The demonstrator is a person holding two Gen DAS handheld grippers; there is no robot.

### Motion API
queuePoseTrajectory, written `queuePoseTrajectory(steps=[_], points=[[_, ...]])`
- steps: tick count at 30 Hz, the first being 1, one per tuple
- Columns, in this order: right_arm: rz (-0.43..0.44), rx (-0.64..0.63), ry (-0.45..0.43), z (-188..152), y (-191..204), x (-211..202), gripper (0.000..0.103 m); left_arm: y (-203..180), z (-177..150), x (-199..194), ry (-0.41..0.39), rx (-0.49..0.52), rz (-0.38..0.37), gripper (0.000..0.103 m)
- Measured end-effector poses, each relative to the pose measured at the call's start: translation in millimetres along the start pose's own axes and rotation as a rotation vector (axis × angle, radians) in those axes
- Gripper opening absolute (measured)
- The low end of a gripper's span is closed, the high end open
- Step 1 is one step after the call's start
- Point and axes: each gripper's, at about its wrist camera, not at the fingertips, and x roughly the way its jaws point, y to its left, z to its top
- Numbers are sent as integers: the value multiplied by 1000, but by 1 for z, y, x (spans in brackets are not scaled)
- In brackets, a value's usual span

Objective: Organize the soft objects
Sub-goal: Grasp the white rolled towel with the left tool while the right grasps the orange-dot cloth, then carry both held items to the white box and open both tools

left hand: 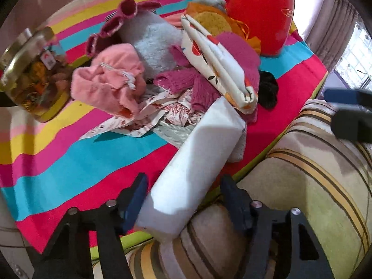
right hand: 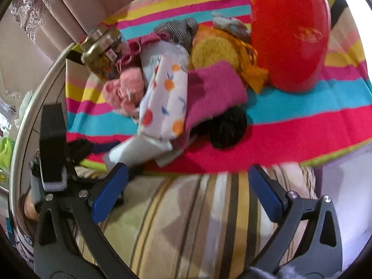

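Note:
A long white foam block (left hand: 197,153) lies off the near end of a heap of soft things on the striped cloth (left hand: 69,162). My left gripper (left hand: 183,195) straddles its near end; the left pad (left hand: 137,200) is against it and a gap shows at the right pad (left hand: 232,197). The heap holds a pink fleece piece (left hand: 109,86), a grey towel (left hand: 153,44), a fruit-print cloth (left hand: 220,69), a magenta knit (left hand: 239,51) and a black bundle (left hand: 268,90). My right gripper (right hand: 189,190) hangs open and empty over a striped cushion (right hand: 186,227).
A big red plastic jar (left hand: 260,11) stands behind the heap, with a yellow sponge (left hand: 211,21) beside it. A glass jar with a gold lid (left hand: 34,74) stands at the left. The striped cushion (left hand: 302,186) borders the cloth's near edge. Curtains hang behind.

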Motion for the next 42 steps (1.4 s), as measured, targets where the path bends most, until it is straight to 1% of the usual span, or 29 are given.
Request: queuePoseTrajectory(steps=[4, 6, 7, 8, 10, 11, 15, 17, 20, 21, 22, 23, 25, 31, 36, 39, 42], points=[[19, -14, -32, 21, 10, 12, 103, -1, -2, 0, -9, 1, -28, 58], [21, -9, -42, 31, 13, 18, 103, -2, -6, -3, -17, 5, -28, 57], [16, -13, -46, 36, 16, 22, 103, -1, -3, -2, -19, 8, -24, 56], [9, -22, -43, 41, 18, 28, 103, -1, -2, -3, -23, 8, -23, 55], [8, -19, -37, 46, 19, 37, 103, 3, -5, -2, -31, -23, -49, 55], [-8, -17, -25, 50, 20, 43, 103, 5, -6, -3, -36, -30, -58, 54], [-15, -20, -13, 61, 23, 60, 101, 6, -10, -9, -50, -23, -53, 54], [-17, -24, -2, 67, 26, 67, 95, 9, -10, -13, -56, -31, -56, 54], [-8, -33, 24, 71, 26, 78, 75, 15, -13, -22, -68, -50, -62, 53], [-1, -32, 37, 72, 25, 83, 57, 16, -15, -25, -73, -56, -63, 53], [11, -29, 43, 72, 25, 84, 43, 17, -16, -28, -77, -62, -64, 52], [17, -24, 43, 71, 24, 84, 43, 18, -17, -30, -81, -68, -66, 52], [22, -34, 28, 68, 23, 78, 36, 24, -20, -37, -90, -81, -71, 52], [33, -37, -37, 59, 13, 46, 35, 35, -24, -49, -125, -140, -72, 50], [47, -12, -95, 48, -6, 12, 35, 43, -23, -60, -155, -191, -66, 48], [37, 8, -126, 40, -20, -10, 35, 34, -19, -70, -176, -190, -71, 47], [17, 49, -150, 28, -43, -32, 35, 14, -8, -78, -200, -167, -84, 47]])
